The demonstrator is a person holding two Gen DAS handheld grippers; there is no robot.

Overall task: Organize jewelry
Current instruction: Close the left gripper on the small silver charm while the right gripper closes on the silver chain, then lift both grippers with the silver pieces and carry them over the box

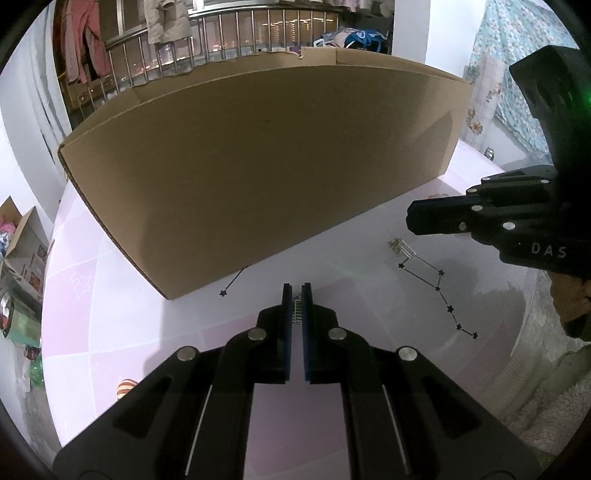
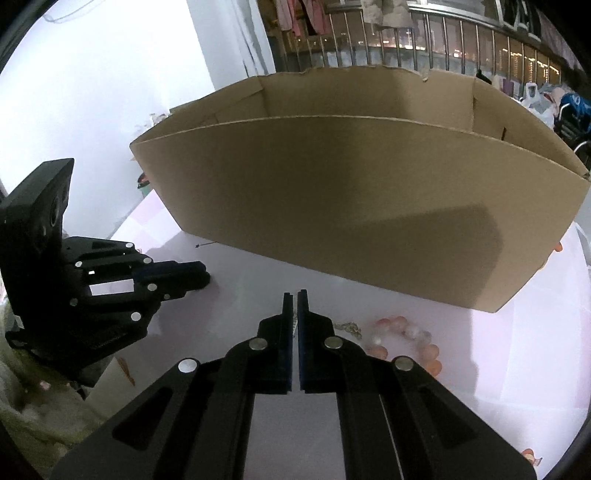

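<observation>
I see a pale pink table [image 1: 155, 343] before white walls [image 2: 110, 92]; behind, a railed window [image 1: 236, 33] shows night lights and hung clothes [image 1: 85, 44].

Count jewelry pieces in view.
3: silver ladder-shaped piece in left gripper; silver chain in right gripper; pink bead bracelet on the white table beside it. More may be hidden.

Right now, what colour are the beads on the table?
Pale pink and peach beads, clearest in right wrist view.
</observation>
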